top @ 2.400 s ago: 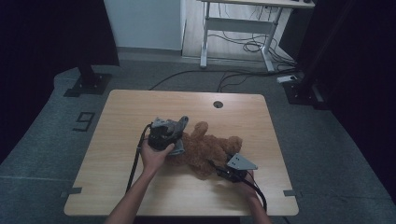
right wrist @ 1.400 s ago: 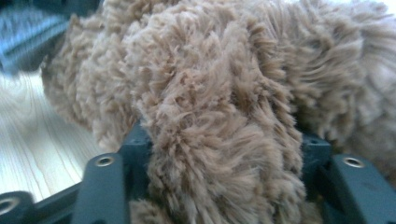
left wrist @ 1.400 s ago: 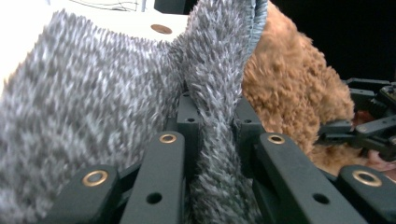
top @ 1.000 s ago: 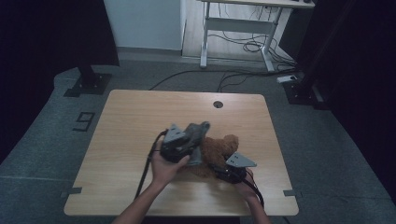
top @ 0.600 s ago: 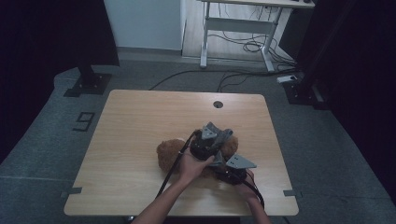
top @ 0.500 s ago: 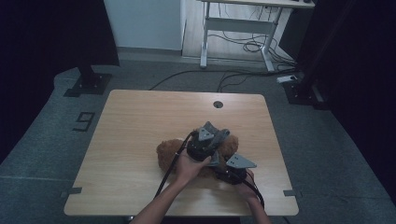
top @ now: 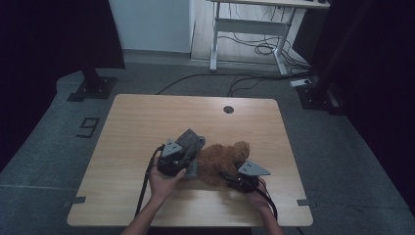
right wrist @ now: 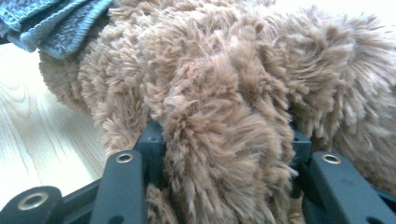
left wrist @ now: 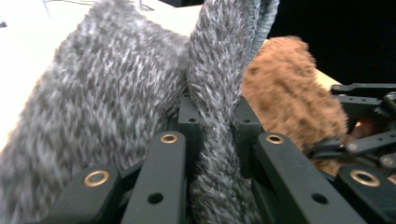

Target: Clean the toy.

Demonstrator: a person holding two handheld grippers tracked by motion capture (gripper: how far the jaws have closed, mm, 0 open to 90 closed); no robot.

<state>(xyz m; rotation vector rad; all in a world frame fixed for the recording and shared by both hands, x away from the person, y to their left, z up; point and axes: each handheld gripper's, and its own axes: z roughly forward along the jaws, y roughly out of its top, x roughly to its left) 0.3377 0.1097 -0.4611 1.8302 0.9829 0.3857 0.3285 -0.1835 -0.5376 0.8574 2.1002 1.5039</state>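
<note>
A pale wooden table (top: 147,122) is standing on grey carpet (top: 44,142), with a white desk frame (top: 244,29) and loose cables (top: 254,49) lying at twelve o'clock. The brown teddy bear (top: 222,161) is lying near the table's five o'clock edge. The left gripper (top: 188,156) is clamping a grey knitted cloth (left wrist: 93,107) at the bear's nine o'clock. The right gripper (top: 230,177) is squeezing the bear's fur.

Brown plush toy (right wrist: 224,116) sat bunched between the right gripper (right wrist: 226,154)'s black jaws, pads pressed into the fur. Grey knitted cloth (right wrist: 56,21) lay against the toy's upper left. Pale wooden table (right wrist: 42,140) beneath.
</note>
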